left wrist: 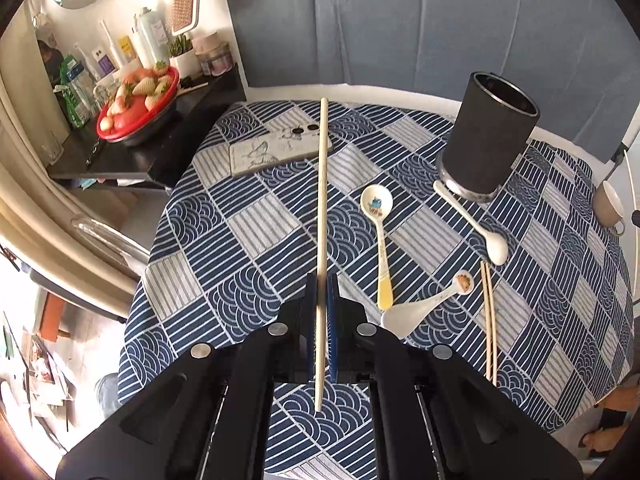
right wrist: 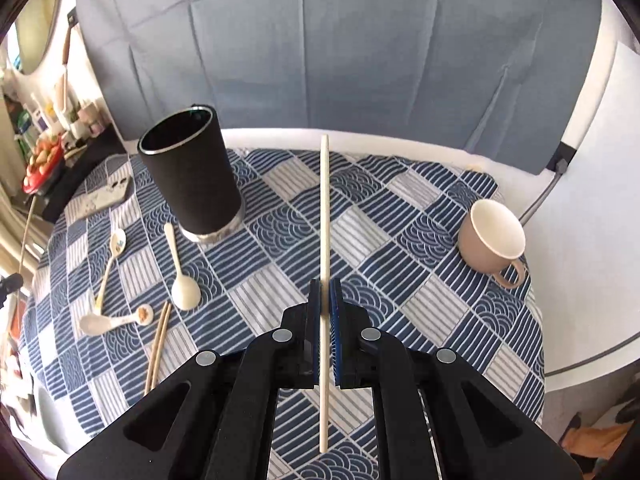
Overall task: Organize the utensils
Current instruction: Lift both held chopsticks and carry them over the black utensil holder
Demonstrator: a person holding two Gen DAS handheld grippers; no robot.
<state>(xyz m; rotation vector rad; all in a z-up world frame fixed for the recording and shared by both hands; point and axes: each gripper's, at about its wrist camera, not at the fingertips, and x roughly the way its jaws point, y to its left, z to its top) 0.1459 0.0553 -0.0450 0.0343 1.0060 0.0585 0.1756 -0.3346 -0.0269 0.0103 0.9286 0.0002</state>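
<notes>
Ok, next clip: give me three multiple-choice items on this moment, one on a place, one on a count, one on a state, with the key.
1. Where does the phone lie, seen from the left wrist camera?
A. inside the black holder
B. flat on the cloth, left of the black holder
C. in the mug

2. How many spoons lie on the tablecloth?
A. one
B. three
C. six

3. What is the left gripper doing?
A. standing open over a spoon
B. clamped on a mug handle
C. shut on a single chopstick

Key: 1 B, the phone rests on the cloth well left of the black holder. 2 B, the picture spoon, the plain white spoon and the short spoon show. 3 C, the left chopstick runs between its closed pads.
</notes>
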